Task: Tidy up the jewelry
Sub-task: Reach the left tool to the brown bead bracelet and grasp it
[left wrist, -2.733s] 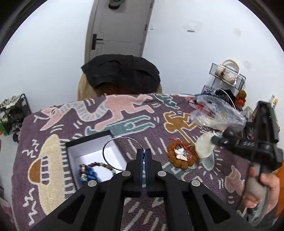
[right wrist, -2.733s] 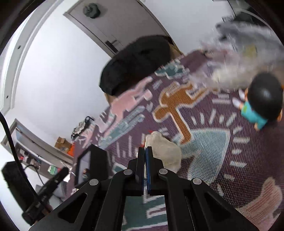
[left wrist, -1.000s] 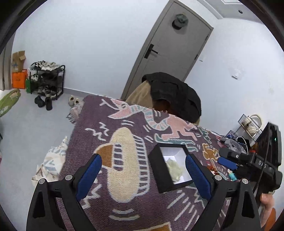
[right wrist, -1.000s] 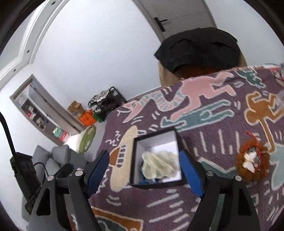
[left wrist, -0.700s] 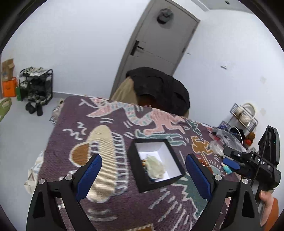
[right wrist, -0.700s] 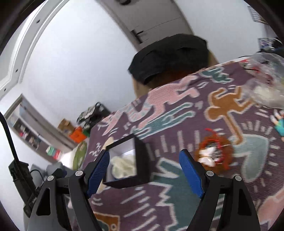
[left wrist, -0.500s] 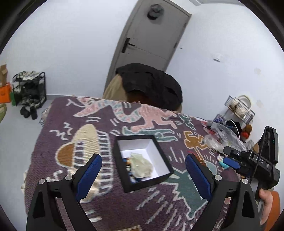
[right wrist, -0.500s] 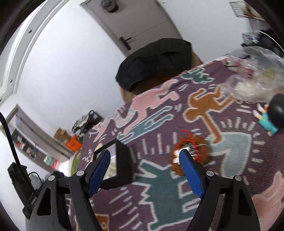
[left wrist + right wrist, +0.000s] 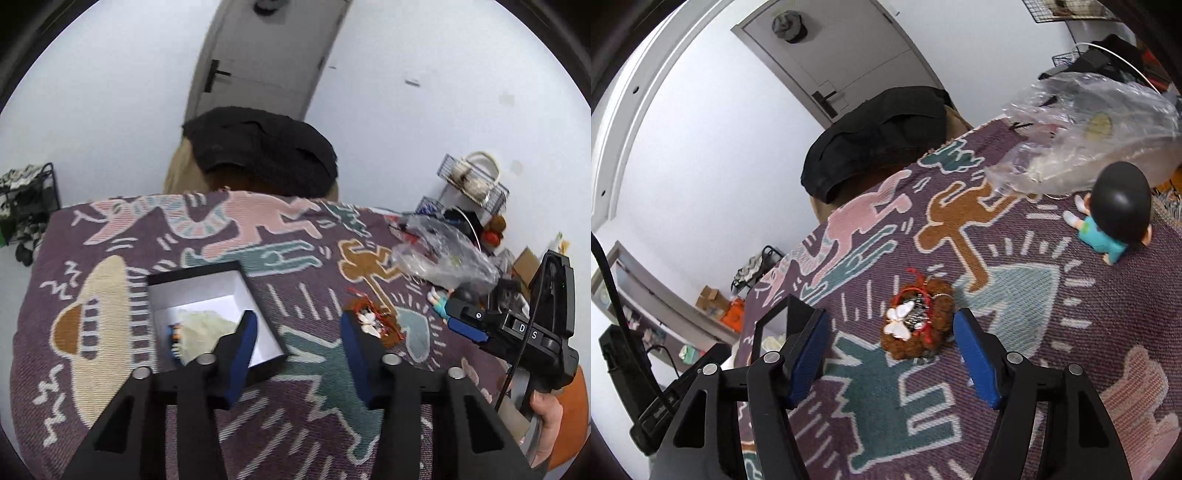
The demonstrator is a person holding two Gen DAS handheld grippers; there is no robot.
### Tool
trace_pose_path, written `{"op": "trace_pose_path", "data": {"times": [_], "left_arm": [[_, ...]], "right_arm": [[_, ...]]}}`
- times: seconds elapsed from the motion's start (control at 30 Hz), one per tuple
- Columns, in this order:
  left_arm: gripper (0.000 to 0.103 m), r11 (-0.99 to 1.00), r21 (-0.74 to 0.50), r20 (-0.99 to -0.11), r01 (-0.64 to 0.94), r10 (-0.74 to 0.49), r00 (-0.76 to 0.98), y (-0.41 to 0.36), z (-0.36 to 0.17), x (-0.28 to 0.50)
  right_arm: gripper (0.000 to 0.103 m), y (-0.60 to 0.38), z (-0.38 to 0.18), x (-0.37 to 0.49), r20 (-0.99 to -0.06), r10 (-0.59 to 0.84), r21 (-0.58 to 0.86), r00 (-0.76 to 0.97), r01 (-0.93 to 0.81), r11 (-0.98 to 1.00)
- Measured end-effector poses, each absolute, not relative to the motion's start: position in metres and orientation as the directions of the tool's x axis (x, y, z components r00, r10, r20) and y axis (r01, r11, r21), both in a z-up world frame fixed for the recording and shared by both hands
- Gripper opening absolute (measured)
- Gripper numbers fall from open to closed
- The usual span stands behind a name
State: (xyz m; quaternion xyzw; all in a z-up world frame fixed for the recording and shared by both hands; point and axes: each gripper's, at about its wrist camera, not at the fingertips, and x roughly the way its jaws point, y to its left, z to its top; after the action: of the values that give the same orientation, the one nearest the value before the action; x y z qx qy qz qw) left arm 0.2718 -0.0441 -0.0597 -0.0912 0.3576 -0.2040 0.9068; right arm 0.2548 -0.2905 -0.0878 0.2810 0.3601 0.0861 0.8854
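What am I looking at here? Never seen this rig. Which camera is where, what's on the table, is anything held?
No robot arm: a person carries a handheld two-finger gripper in each hand, and each has a fisheye camera looking along its fingers.

The left wrist view shows the left gripper with blue pads, and to the side the right gripper's black body in a hand. The right wrist view shows the right gripper.

On the purple patterned cloth lie a black square box with a white lining holding a pale pouch, a brown fuzzy jewelry piece with a white butterfly and red cord, a black-haired toy figure in teal and a crumpled clear plastic bag.

Both grippers' jaws are closing, with nothing gripped; the right one frames the brown piece.
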Motion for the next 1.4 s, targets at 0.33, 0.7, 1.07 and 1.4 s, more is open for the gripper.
{"op": "trace_pose_path", "data": {"times": [0.33, 0.7, 1.07, 1.4], "left_arm": [[0.038, 0.882, -0.329, -0.713, 0.337, -0.466, 0.523, -0.110, -0.085, 0.302], [0.031, 0.923, -0.269, -0.818, 0.274, -0.370, 0.440, -0.153, -0.122, 0.338], [0.031, 0.939, -0.250, -0.851, 0.238, -0.330, 0.409, -0.171, -0.142, 0.360], [0.031, 0.913, -0.366, -0.849, 0.179, -0.406, 0.337, -0.170, -0.151, 0.359]], "right_arm": [[0.071, -0.314, -0.108, 0.246, -0.572, 0.373, 0.594, 0.731, 0.055, 0.803], [0.071, -0.351, -0.121, 0.243, -0.557, 0.364, 0.629, 0.746, 0.093, 0.772], [0.071, -0.378, -0.134, 0.242, -0.543, 0.377, 0.673, 0.750, 0.121, 0.729], [0.071, -0.386, -0.141, 0.241, -0.539, 0.390, 0.691, 0.747, 0.127, 0.711]]}}
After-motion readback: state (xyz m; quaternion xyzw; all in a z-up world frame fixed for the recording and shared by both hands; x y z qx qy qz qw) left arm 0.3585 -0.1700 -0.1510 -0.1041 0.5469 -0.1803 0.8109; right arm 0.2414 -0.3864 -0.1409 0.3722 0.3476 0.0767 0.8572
